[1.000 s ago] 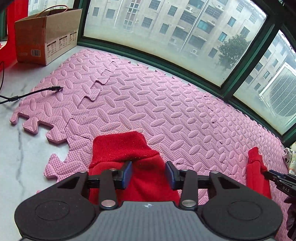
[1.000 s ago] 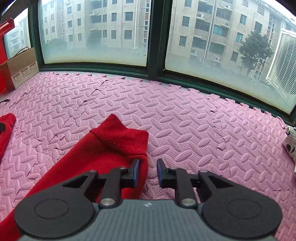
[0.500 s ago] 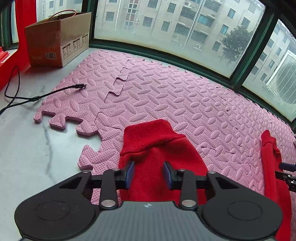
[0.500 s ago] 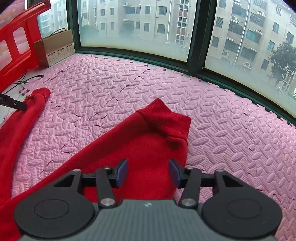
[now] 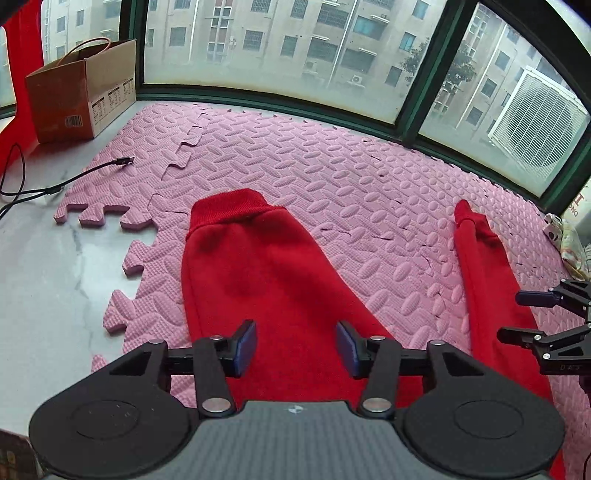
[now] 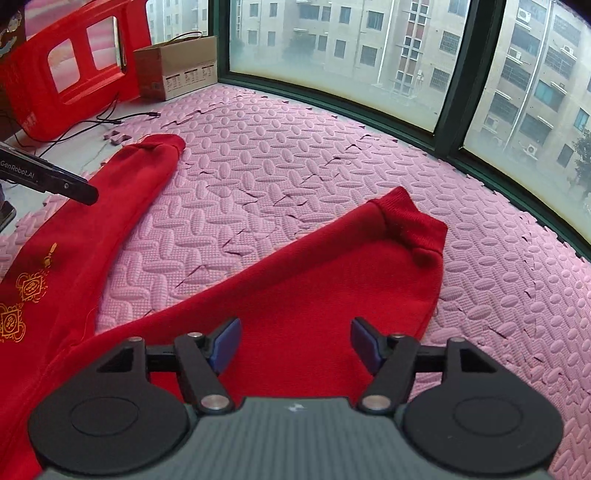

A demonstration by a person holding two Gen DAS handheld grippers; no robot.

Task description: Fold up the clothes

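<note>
Pink foam mat (image 5: 332, 177) bears red garment (image 5: 266, 280); cardboard box (image 5: 85, 92) contents unseen; both grippers' jaws apart.

A home's glazed balcony: pink interlocking foam floor mats (image 5: 295, 155), green-framed windows (image 5: 421, 110) facing apartment blocks (image 6: 369, 33).

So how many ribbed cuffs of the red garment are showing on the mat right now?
2. One cuff lies ahead of the left gripper, near the mat's jagged edge; the other cuff lies ahead of the right gripper. No others show.
</note>
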